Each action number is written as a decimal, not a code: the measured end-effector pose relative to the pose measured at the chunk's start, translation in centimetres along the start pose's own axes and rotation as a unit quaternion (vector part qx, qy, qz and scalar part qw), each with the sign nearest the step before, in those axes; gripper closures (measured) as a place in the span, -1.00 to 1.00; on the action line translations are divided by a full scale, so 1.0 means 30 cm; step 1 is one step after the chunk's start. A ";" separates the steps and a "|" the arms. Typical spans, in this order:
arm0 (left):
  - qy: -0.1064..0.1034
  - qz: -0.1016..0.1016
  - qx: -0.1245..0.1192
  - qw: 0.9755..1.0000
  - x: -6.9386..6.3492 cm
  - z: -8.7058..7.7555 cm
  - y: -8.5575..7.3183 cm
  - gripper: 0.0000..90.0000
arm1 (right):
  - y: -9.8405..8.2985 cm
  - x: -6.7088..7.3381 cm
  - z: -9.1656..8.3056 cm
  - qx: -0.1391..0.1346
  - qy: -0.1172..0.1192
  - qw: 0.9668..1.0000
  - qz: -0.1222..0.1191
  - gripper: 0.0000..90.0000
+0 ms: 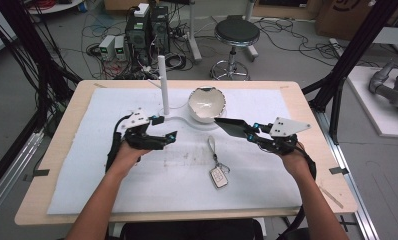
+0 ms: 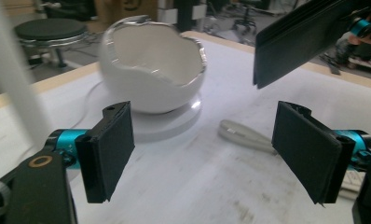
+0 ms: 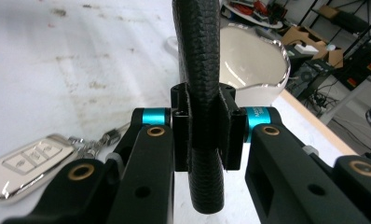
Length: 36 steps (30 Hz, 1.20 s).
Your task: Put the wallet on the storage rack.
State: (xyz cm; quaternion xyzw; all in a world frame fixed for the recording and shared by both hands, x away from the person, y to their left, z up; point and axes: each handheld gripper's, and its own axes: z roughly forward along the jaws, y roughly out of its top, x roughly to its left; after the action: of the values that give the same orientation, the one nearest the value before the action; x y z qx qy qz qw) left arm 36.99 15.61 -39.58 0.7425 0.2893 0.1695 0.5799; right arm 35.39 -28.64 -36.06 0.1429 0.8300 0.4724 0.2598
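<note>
My right gripper (image 1: 252, 131) (image 3: 207, 135) is shut on a flat black leather wallet (image 1: 231, 127) (image 3: 197, 46), held in the air just right of a white egg-shaped bowl (image 1: 207, 104) (image 3: 249, 60). The bowl (image 2: 151, 70) rests on a round white base with an upright white post (image 1: 163, 82) beside it. My left gripper (image 1: 169, 135) (image 2: 211, 149) stands open and empty above the mat, left of the bowl, with the wallet (image 2: 300, 42) ahead at upper right. A car key fob (image 1: 218, 176) (image 3: 27, 163) with a pale strap (image 1: 212, 147) (image 2: 246, 133) lies on the mat between the hands.
A white mat (image 1: 107, 170) covers the wooden table (image 1: 62, 150). Behind the table stand a black stool (image 1: 236, 35), computer cases (image 1: 147, 30) and loose cables on the floor. Black frame posts (image 1: 347, 60) rise at the right.
</note>
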 end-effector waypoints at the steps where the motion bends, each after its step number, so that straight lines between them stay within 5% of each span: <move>1: 0.010 -0.003 0.000 1.000 0.011 -0.023 -0.009 -0.54 | 0.008 -0.004 0.004 -0.001 0.000 1.000 0.001 0.76; 6: 0.045 -0.021 -0.005 0.999 0.051 -0.112 -0.057 -0.54 | 0.056 -0.027 0.023 -0.005 0.000 1.000 -0.010 0.76; 15: 0.082 -0.049 -0.015 0.995 0.103 -0.179 -0.088 -0.55 | 0.137 -0.079 0.064 -0.004 -0.004 1.000 -0.025 0.76; 29: 0.079 -0.069 -0.019 0.994 0.120 -0.178 -0.105 -0.56 | 0.246 -0.165 0.170 0.023 -0.012 0.998 -0.057 0.76; 36: 0.076 -0.074 -0.017 0.994 0.121 -0.171 -0.108 -0.56 | 0.277 -0.189 0.235 0.067 -0.016 0.994 -0.082 0.75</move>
State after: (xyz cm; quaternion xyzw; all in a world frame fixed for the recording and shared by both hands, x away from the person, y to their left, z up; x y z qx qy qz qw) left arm 36.03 22.31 -41.62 0.6944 0.3833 0.1869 0.5796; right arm 44.00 -22.11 -30.21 0.0986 0.8647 0.3903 0.3005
